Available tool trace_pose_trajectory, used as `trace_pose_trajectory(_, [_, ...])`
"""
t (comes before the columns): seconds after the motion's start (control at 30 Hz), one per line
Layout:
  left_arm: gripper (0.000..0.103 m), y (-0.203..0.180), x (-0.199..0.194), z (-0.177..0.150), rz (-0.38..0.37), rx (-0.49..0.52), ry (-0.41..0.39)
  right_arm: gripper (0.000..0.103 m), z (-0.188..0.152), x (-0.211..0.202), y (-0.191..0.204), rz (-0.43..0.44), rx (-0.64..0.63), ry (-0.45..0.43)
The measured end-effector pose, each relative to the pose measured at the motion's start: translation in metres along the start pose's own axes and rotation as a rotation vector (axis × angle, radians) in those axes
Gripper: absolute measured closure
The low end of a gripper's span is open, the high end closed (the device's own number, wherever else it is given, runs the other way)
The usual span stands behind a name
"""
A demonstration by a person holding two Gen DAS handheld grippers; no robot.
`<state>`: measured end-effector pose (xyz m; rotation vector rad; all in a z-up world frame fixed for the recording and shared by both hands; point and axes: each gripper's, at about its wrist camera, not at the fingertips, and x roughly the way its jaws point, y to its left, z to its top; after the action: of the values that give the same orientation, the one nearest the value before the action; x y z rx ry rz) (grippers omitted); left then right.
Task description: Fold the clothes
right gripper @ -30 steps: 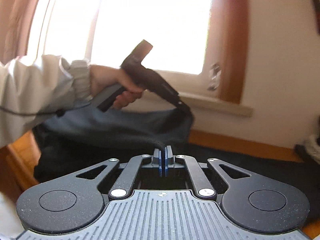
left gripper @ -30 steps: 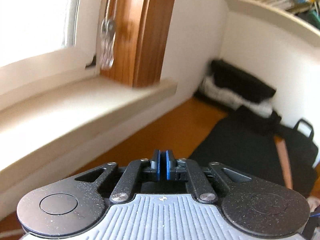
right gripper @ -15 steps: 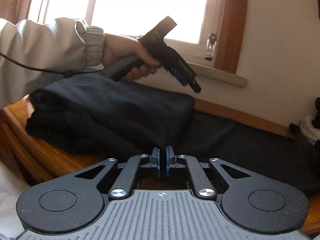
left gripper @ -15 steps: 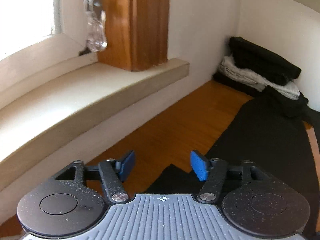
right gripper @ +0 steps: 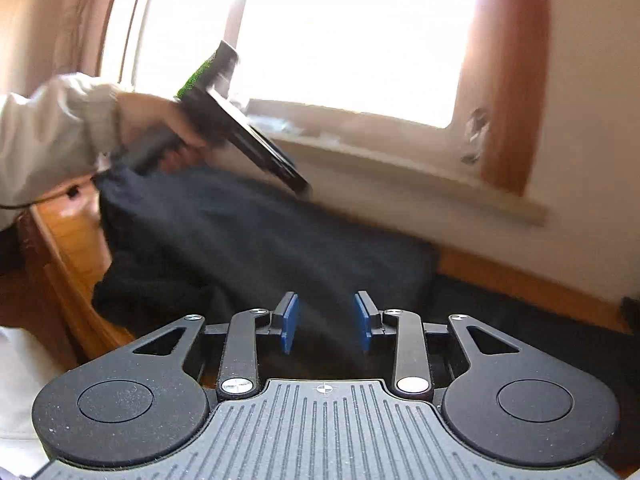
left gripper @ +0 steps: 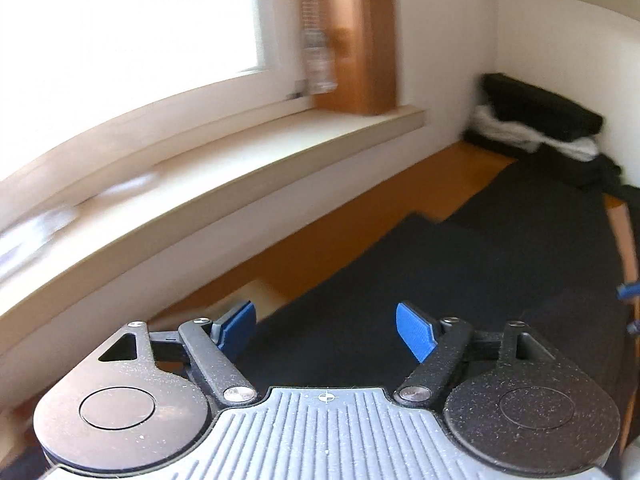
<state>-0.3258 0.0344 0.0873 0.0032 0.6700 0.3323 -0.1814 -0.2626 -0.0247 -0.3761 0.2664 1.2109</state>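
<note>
Folded garment (right gripper: 260,248) edge beside bare wooden tabletop (left gripper: 320,248).

You can't read any words, numbers or brand names here. Nothing in either view has writing on it.
</note>
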Motion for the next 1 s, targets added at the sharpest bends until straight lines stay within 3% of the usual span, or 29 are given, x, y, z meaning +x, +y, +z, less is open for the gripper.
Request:
trace_pose_trajectory(0.03, [0.023,0.010,-0.014,-0.011,0.030,-0.013,0.002,0.071,-0.003,0.007,0.001,-0.004,-0.020,0.026])
trace_pose_trajectory(0.1, [0.022,0.032,-0.044,-0.034,0.088,-0.063,-0.002,0.099,-0.012,0.012,0.001,0.031,-0.029,0.069])
trace_pose_trajectory(0.27, [0.018,0.079,-0.116,-0.103,0.241,-0.202,0.008,0.099,-0.015,0.004,0.005,0.039,-0.027,0.066])
trace_pose_trajectory(0.4, [0.018,0.097,-0.159,-0.152,0.304,-0.344,-0.014,0.096,-0.014,0.006,0.003,0.025,-0.011,0.068])
trace_pose_trajectory(0.57, [0.020,0.086,-0.192,-0.183,0.277,-0.404,-0.075,0.091,-0.020,0.008,0.008,0.000,-0.004,0.069])
trace_pose_trajectory(0.63, [0.027,0.076,-0.189,-0.184,0.251,-0.385,-0.061,0.091,-0.022,0.008,0.007,-0.003,0.018,0.060])
trace_pose_trajectory(0.73, [0.030,0.071,-0.182,-0.185,0.243,-0.370,-0.026,0.087,-0.022,0.006,0.005,-0.007,0.037,0.056])
trace_pose_trajectory(0.8, [0.041,0.072,-0.183,-0.191,0.243,-0.392,-0.022,0.085,-0.022,0.005,0.006,-0.015,0.036,0.052])
trace_pose_trajectory(0.87, [0.087,0.074,-0.186,-0.194,0.250,-0.406,-0.037,0.085,-0.023,0.004,0.009,-0.023,0.028,0.049])
trace_pose_trajectory(0.9, [0.099,0.075,-0.187,-0.196,0.250,-0.408,-0.044,0.085,-0.023,0.004,0.010,-0.029,0.021,0.046])
trace_pose_trajectory(1.0, [0.101,0.068,-0.193,-0.193,0.282,-0.360,-0.071,0.084,-0.022,0.002,0.013,-0.039,0.006,0.037])
